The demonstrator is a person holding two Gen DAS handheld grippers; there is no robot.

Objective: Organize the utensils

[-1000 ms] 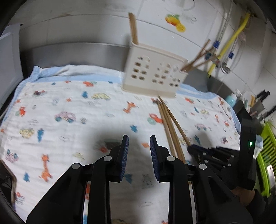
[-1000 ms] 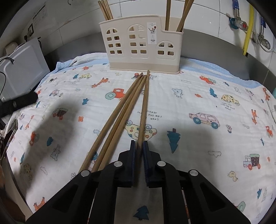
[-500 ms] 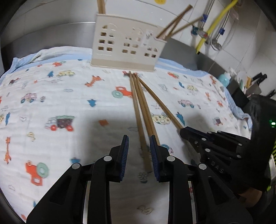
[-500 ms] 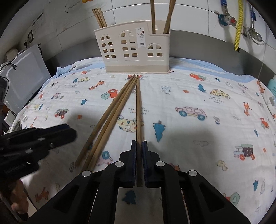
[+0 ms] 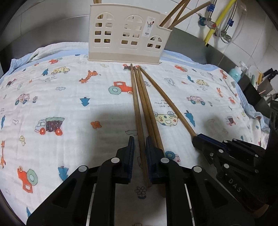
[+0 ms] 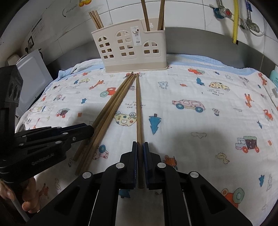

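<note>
My left gripper (image 5: 139, 144) has just been closing around the leftmost wooden chopstick (image 5: 137, 107) of a bunch of three, its blue pads narrowly flanking the stick near its butt end, though I cannot tell whether they press on it yet. My right gripper (image 6: 140, 147) is clamped tight on a fourth chopstick (image 6: 138, 107), which lies splayed slightly to the right of the other three. All four sticks rest on the white cartoon-print cloth (image 5: 60, 107) and run away from me with their tips gathered just in front of the cream house-shaped utensil holder (image 5: 125, 34). That holder stands upright at the far edge of the cloth, with one clutch of chopsticks (image 6: 95, 18) in its left compartment and more chopsticks (image 6: 152, 15) leaning in its right. Behind the holder rises a white tiled wall (image 6: 182, 13), with a yellow hose (image 5: 219, 19) and valves fixed off to the holder's right.
</note>
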